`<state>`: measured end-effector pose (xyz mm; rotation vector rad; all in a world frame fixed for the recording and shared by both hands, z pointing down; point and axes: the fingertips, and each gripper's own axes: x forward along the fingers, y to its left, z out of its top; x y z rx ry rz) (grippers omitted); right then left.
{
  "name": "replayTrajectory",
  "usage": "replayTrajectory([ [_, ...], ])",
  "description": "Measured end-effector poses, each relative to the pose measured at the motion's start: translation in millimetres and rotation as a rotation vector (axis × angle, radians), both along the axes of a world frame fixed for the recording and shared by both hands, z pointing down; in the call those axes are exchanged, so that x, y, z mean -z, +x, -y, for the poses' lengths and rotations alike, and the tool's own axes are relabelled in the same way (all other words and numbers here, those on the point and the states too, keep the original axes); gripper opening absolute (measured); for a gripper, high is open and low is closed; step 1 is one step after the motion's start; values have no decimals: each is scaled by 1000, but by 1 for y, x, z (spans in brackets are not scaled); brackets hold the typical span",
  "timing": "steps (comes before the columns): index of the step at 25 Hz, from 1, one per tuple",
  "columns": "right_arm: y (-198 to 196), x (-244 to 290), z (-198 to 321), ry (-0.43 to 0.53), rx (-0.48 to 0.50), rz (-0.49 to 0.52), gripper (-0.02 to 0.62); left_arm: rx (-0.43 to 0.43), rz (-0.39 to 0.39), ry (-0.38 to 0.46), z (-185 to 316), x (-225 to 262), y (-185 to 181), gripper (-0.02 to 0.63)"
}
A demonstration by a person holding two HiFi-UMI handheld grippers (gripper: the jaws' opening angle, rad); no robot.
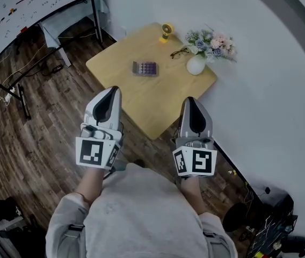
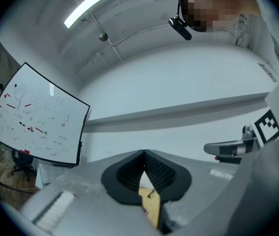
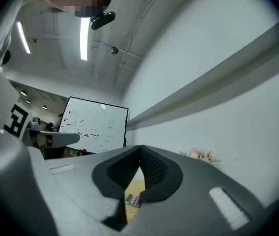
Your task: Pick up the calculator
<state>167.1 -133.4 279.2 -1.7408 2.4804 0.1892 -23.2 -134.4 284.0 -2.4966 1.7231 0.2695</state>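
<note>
Bench (image 1: 158,98) was pale wood, smooth and pretty matt. Floor (image 1: 29,144) was darker wood planks with a slight sheen. The left gripper (image 1: 113,90) and right gripper (image 1: 190,100) both looked like matt grey plastic, with black ribbed pads (image 2: 160,171) inside the jaws. Vase (image 1: 195,65) looked glossy white, and the person's top (image 1: 142,208) was soft grey cloth.

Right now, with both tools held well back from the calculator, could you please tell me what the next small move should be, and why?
Probably bring the right tool forward over the table toward the calculator. Both it and the left tool are shut, empty and back by the table's near corner, and the calculator lies flat mid-table, apart from the glasses.
</note>
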Motion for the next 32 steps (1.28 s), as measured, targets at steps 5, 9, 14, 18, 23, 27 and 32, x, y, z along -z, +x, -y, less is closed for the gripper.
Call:
replayTrajectory([
  [5, -5, -5, 16, -22, 33, 25, 3, 45, 15, -14, 8, -3, -9, 5],
  [9, -12, -8, 28, -26, 47, 28, 3, 59, 18, -22, 17, -6, -16, 5],
  [14, -13, -9, 51, -25, 38, 24, 3, 46, 19, -21, 42, -8, -15, 5],
  [18, -14, -10, 77, -35, 27, 24, 3, 22, 21, -28, 71, -8, -12, 5],
  [23, -18, -10, 112, -45, 19, 27, 3, 14, 28, -37, 105, -8, -18, 5],
  [27, -22, -11, 139, -51, 14, 27, 3, 15, 31, -41, 131, -8, -24, 5],
  [32, -29, -17, 170, -66, 7, 19, 3, 13, 42, -58, 159, -13, -32, 5],
])
